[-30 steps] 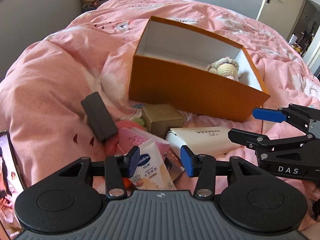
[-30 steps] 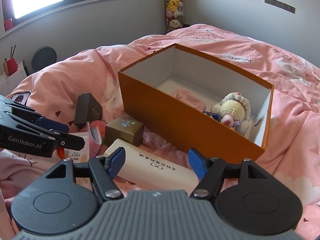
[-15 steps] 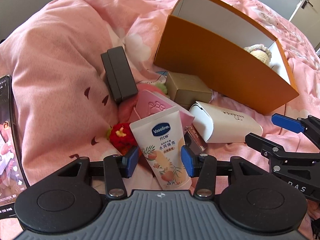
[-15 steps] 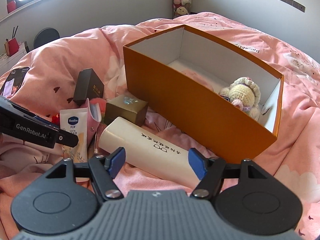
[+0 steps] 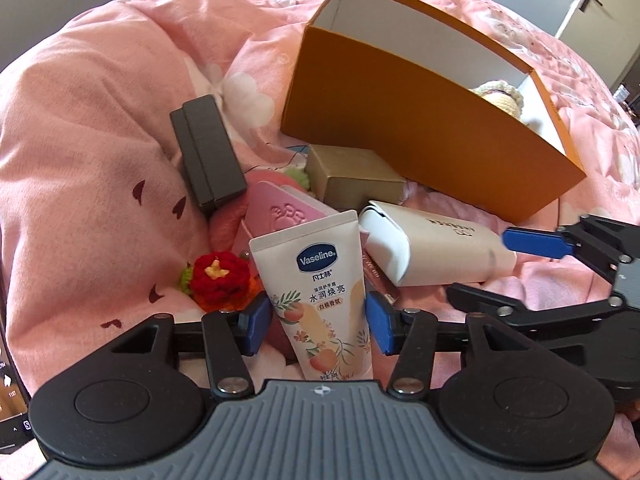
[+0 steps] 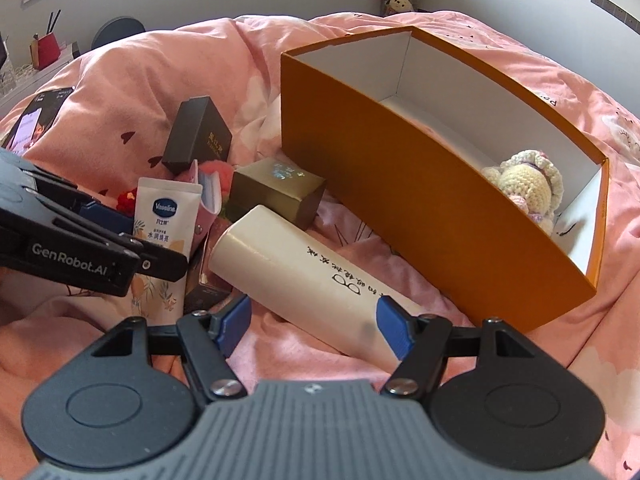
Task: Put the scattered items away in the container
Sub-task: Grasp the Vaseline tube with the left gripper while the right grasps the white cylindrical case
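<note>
At my far left a phone (image 6: 38, 120) lies on the pink duvet (image 5: 88, 112), its screen lit. Next comes a dark flat box (image 5: 207, 160) propped against a fold of the bedding, and below it a red crocheted flower (image 5: 218, 276) sitting just beside my left finger.

My left gripper (image 5: 319, 322) is spread wide, the two blue pads flanking the Vaseline tube (image 5: 320, 292) without pressing it; from this view I cannot tell whether either pad touches its sides. The tube lies over a pink embossed case (image 5: 280, 212), which in turn lies over something soft and pink that I cannot make out. Behind them sits a small gold box (image 5: 352, 176), close against the front wall of the orange container (image 5: 420, 136).

To the right of the tube lies the cream glasses case (image 6: 304, 276), lengthwise on the duvet between the gold box and my right gripper (image 6: 312, 326). That gripper is open too, its blue pads on either side of the case's near end, not clamped. A slim dark item is wedged between tube and case, too hidden to name.

The container stands open on the bed, white inside, with a crocheted doll (image 6: 528, 184) resting in its right end. Its near long wall rises between the scattered things and the interior. The rest of its floor shows only a pale pink patch I cannot identify.
</note>
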Demonstrator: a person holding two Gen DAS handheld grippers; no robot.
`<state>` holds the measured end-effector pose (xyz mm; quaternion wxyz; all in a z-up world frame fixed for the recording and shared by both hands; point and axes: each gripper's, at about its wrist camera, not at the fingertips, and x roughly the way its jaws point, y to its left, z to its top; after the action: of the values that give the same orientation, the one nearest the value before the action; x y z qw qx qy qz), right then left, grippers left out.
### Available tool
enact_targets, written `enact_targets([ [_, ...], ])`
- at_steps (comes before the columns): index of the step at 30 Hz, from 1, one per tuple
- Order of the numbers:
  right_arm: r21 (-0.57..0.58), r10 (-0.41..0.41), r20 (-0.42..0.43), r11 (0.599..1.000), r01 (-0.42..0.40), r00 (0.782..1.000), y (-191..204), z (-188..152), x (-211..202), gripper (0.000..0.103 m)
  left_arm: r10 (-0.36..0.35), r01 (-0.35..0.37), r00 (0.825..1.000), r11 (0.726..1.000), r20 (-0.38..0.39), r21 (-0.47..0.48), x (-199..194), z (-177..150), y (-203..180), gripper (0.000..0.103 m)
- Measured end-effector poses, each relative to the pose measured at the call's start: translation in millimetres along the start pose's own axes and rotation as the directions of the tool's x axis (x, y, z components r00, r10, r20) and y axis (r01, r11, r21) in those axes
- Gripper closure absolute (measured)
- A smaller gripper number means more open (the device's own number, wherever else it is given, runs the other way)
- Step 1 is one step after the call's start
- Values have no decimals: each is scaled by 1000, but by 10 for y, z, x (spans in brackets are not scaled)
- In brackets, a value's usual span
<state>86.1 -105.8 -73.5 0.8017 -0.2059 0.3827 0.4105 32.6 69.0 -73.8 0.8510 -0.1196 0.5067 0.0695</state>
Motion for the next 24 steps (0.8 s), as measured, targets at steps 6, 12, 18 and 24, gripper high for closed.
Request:
enact_targets([
  [6, -73, 1, -28, 997, -3, 1000, 51, 23, 99, 32, -16, 14, 999, 998, 39, 65, -90, 10, -110, 69],
  [12, -131, -15, -45, 991, 9, 999, 90, 57, 221, 33, -36, 34, 999, 997, 30, 70, -23, 9, -80, 67],
  [18, -180, -21, -47, 984, 13, 999, 111, 85, 337, 31, -89, 90, 996, 995, -17, 53, 130, 22, -31, 53],
  [24, -174, -17, -40, 985, 9, 999, 91, 95, 377, 31, -94, 95, 995, 994, -17, 52, 165, 13, -36, 52],
])
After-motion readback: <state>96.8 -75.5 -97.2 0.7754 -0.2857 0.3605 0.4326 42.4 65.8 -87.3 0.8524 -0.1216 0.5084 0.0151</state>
